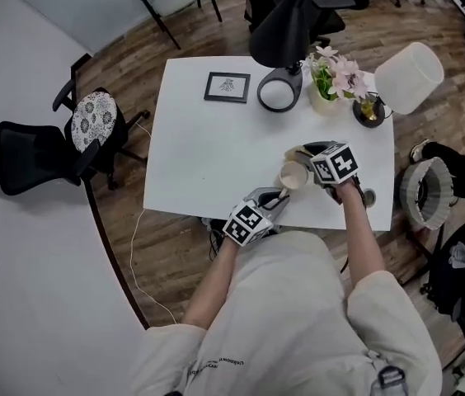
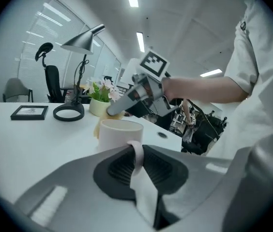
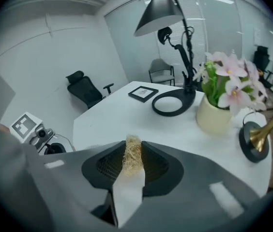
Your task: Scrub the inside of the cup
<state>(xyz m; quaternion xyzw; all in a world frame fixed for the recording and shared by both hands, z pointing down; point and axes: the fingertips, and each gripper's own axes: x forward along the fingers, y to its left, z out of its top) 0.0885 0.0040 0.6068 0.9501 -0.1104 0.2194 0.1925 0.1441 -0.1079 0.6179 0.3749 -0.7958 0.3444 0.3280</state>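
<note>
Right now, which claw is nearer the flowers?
Right. The right claw is past the cup, toward the flowers; the left claw is on the cup's other side, gripping its handle.

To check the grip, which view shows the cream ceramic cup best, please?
The left gripper view: the cream ceramic cup sits close, handle pinched by the left gripper. The head view shows the cup small from above; the right gripper view misses it.
</note>
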